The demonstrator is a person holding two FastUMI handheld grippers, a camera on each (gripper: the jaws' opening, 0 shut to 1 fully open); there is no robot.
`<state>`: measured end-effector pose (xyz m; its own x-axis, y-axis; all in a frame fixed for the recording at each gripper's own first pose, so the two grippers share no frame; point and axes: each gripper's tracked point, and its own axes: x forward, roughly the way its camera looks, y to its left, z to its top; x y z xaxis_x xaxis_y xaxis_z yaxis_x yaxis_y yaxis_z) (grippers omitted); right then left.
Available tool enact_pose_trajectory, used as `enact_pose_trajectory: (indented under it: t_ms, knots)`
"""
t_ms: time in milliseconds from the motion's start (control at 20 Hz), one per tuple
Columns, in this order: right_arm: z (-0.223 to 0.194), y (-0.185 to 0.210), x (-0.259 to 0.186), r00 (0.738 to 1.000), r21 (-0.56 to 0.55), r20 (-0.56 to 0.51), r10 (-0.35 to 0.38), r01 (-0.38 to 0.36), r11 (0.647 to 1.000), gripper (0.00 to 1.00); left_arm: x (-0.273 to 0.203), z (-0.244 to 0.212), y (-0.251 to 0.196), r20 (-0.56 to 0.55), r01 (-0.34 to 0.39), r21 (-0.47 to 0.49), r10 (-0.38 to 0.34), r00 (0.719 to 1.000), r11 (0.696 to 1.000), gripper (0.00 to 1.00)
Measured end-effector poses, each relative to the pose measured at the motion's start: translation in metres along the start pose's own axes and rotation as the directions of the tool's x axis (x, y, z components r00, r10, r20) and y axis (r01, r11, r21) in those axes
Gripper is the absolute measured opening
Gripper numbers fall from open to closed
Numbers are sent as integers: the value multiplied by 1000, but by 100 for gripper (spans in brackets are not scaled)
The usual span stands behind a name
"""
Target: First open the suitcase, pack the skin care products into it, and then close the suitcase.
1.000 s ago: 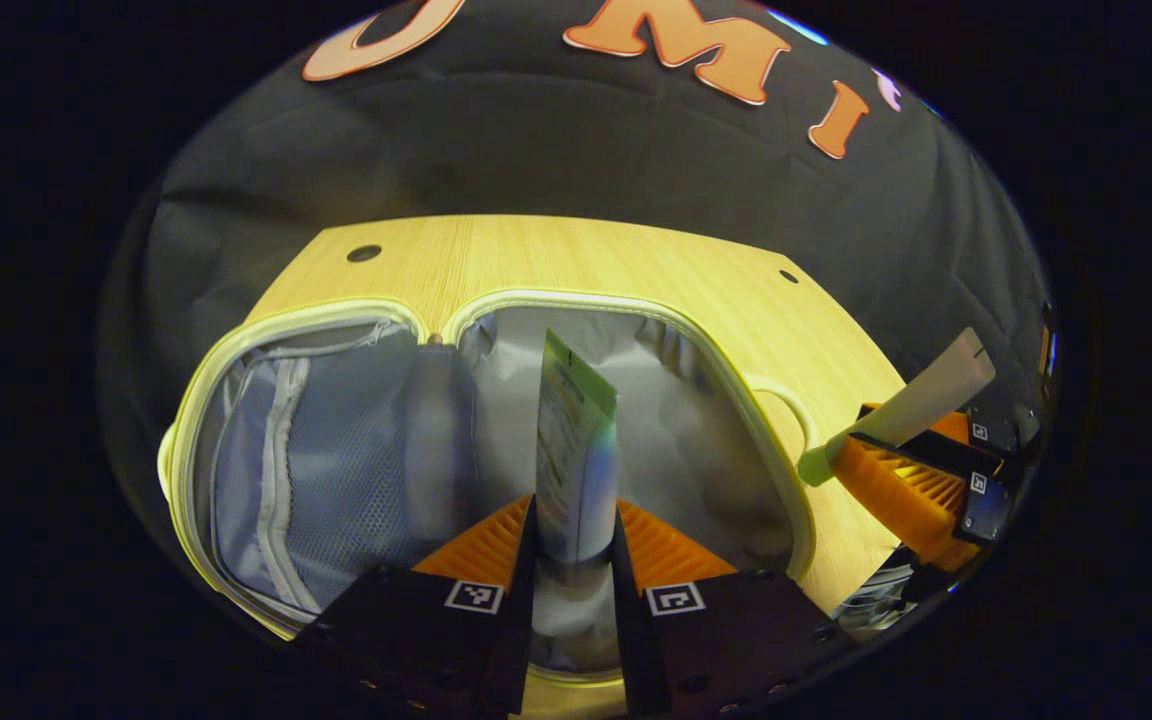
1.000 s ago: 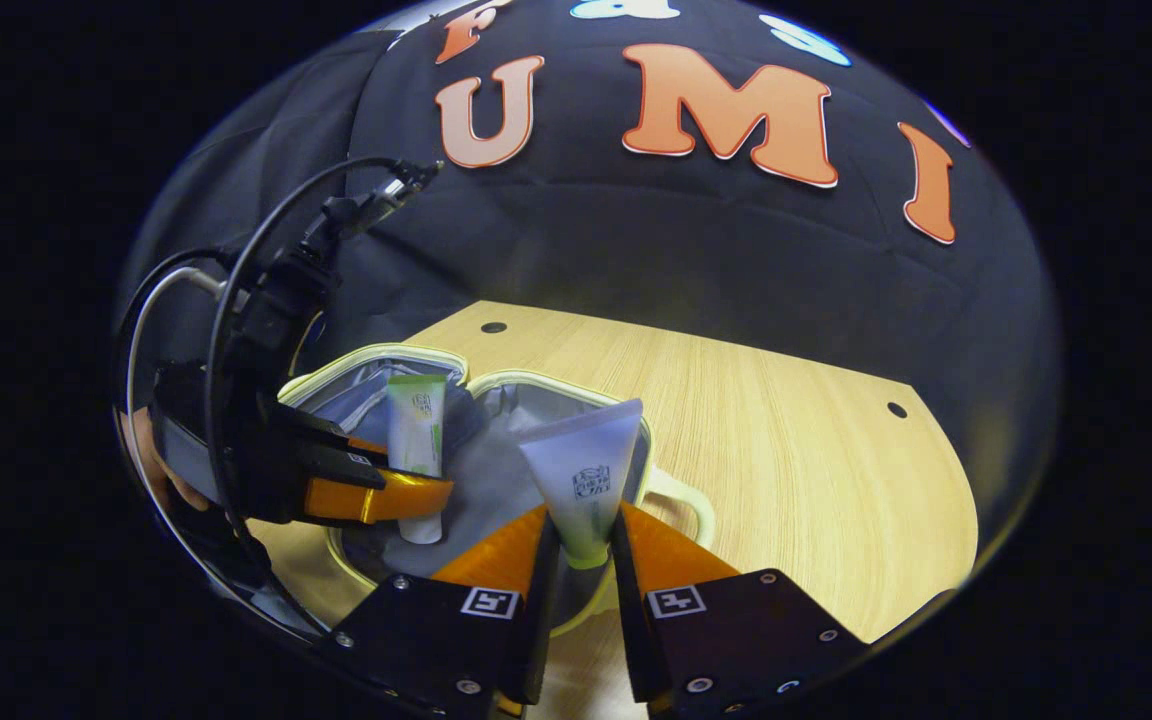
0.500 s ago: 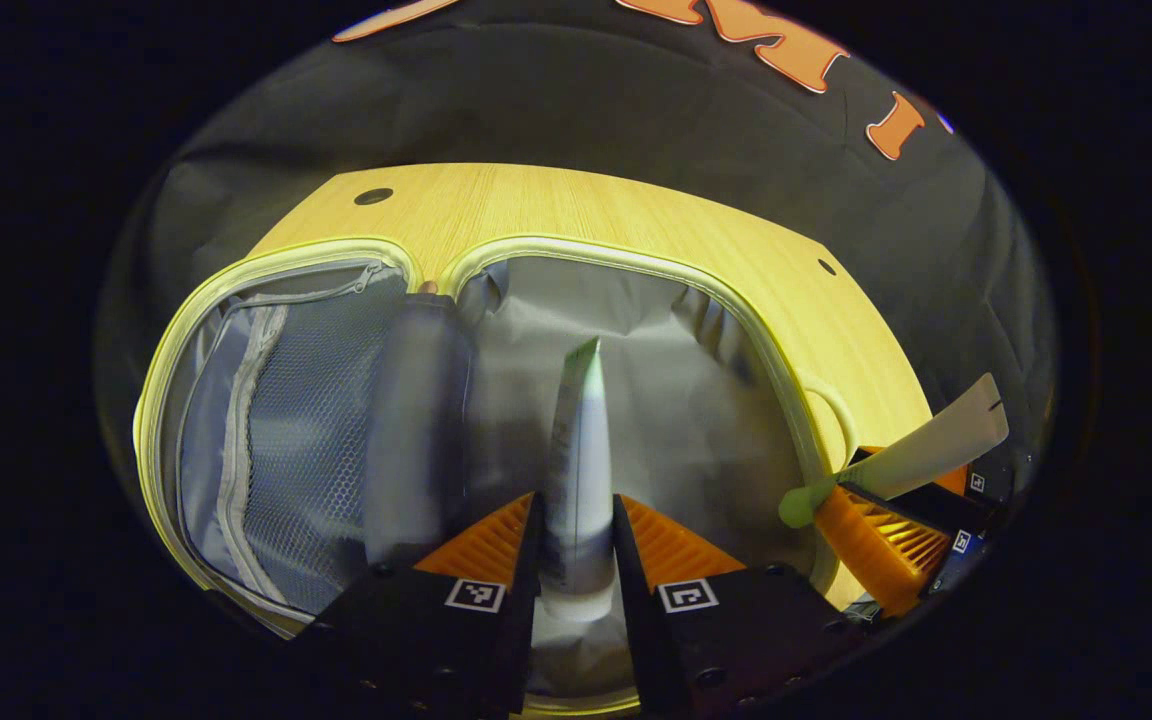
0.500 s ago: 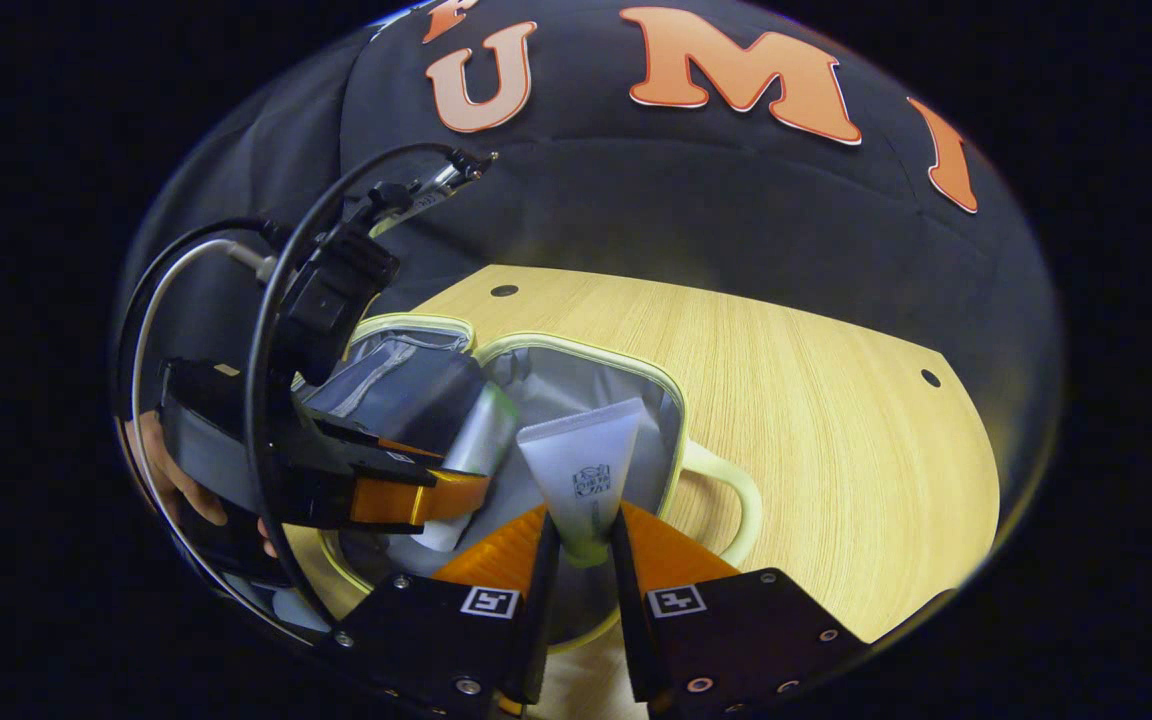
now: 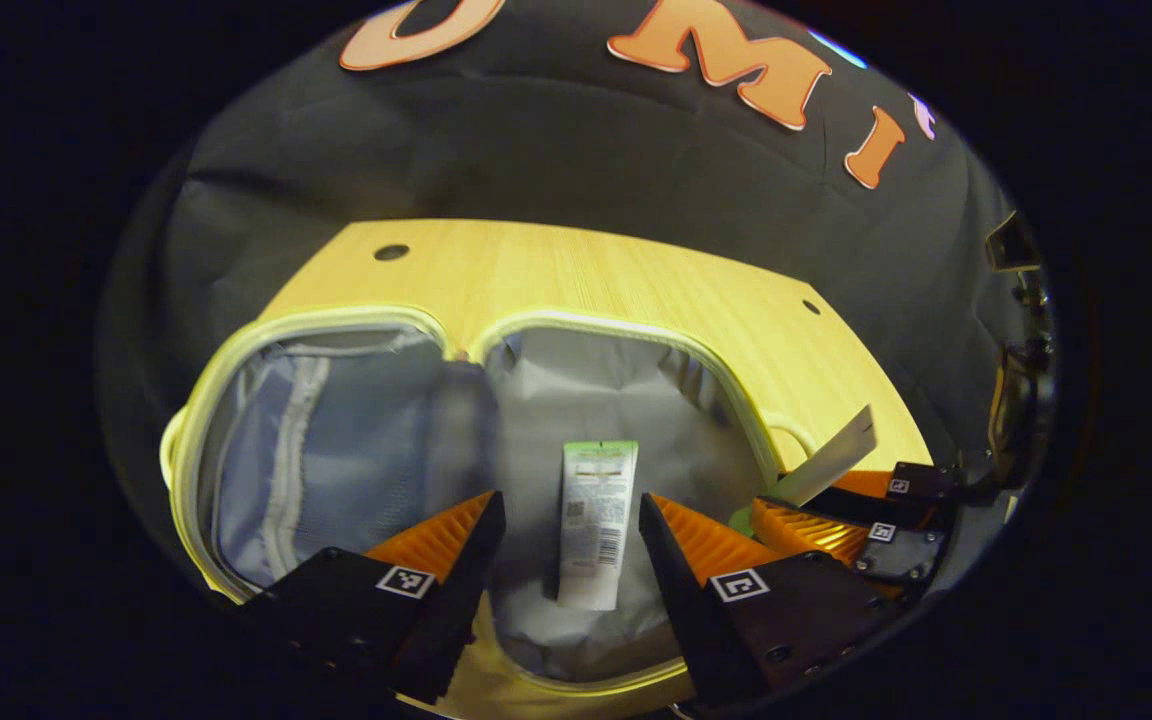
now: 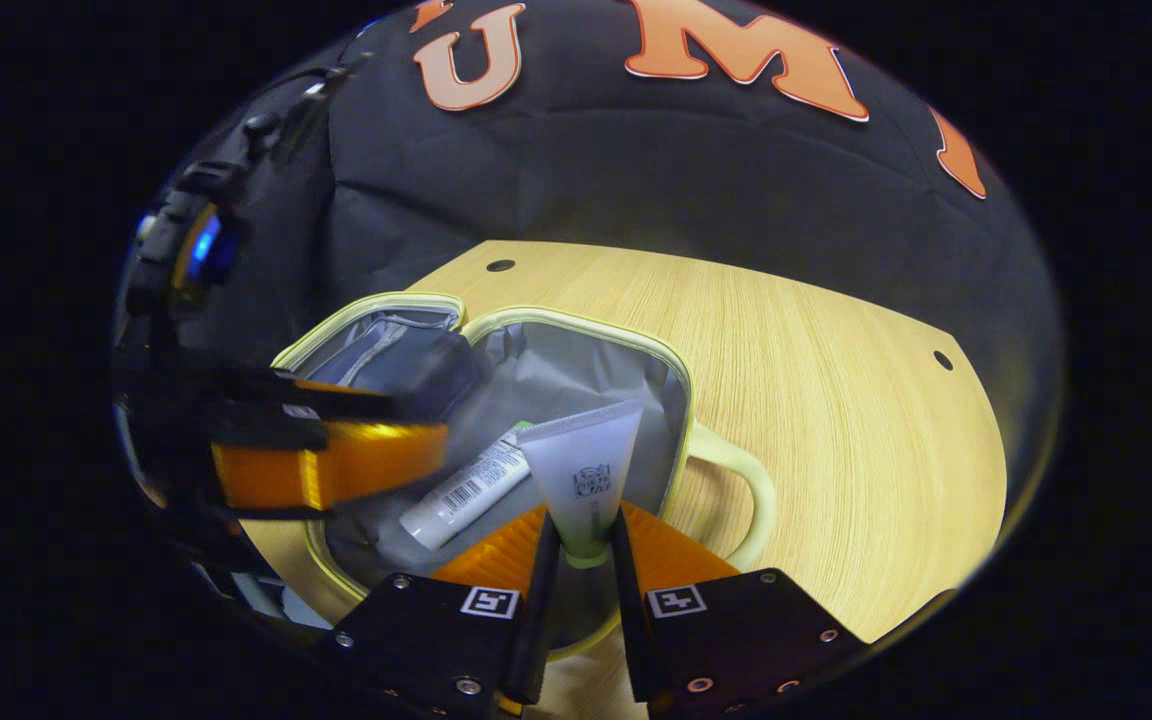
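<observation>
The suitcase (image 5: 616, 322) lies open on the table, with a yellow-green rim and grey lining. A white tube with a green end (image 5: 596, 520) lies flat in its right half. My left gripper (image 5: 571, 500) hovers open just above that tube. In the right gripper view the same tube (image 6: 466, 490) rests on the lining inside the suitcase (image 6: 586, 320). My right gripper (image 6: 583, 515) is shut on a second white tube with a green cap (image 6: 581, 470), held over the case's near edge. That held tube (image 5: 826, 465) and the right gripper (image 5: 781, 498) show at the right of the left gripper view.
The left half of the case has a zipped mesh pocket (image 5: 326, 450). A pale handle (image 6: 736, 480) sticks out from the case's right side. The wooden table (image 6: 816, 400) stretches right of the case, with small holes near its far corners. Black cloth hangs behind.
My left gripper has opened and let go of the green-ended tube, which now lies flat in the suitcase. The left gripper has pulled back. My right gripper still holds its tube.
</observation>
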<state>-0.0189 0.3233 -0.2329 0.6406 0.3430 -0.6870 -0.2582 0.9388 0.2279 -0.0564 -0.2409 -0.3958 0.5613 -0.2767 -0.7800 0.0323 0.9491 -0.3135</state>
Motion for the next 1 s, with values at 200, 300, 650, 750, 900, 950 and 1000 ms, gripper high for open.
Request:
enact_pose_trajectory:
  t_ms: [200, 300, 650, 750, 900, 950, 1000]
  knots:
    - [0, -2, 7, 999, 35, -25, -22, 23, 999, 37, -41, 24, 51, 87, -95, -63, 100, 991, 993, 95]
    - [3, 0, 6, 1000, 49, -18, -20, 21, 999, 42, -55, 23, 78, 88, -144, -93, 152, 984, 985, 98]
    - [16, -10, -3, 998, 75, 28, -60, 57, 996, 58, -82, 10, 179, 113, -287, -209, 314, 943, 935, 98]
    - [23, -15, -12, 995, 73, 50, -82, 78, 994, 64, -89, 7, 204, 111, -307, -250, 343, 933, 918, 98]
    - [44, -28, -36, 986, 70, 112, -125, 118, 991, 76, -95, 7, 242, 106, -337, -272, 376, 920, 901, 98]
    - [51, -33, -44, 981, 70, 136, -141, 132, 989, 71, -97, 8, 255, 104, -345, -274, 384, 917, 898, 98]
    - [59, -38, -54, 975, 71, 158, -158, 148, 986, 81, -99, 9, 267, 104, -350, -279, 391, 914, 894, 98]
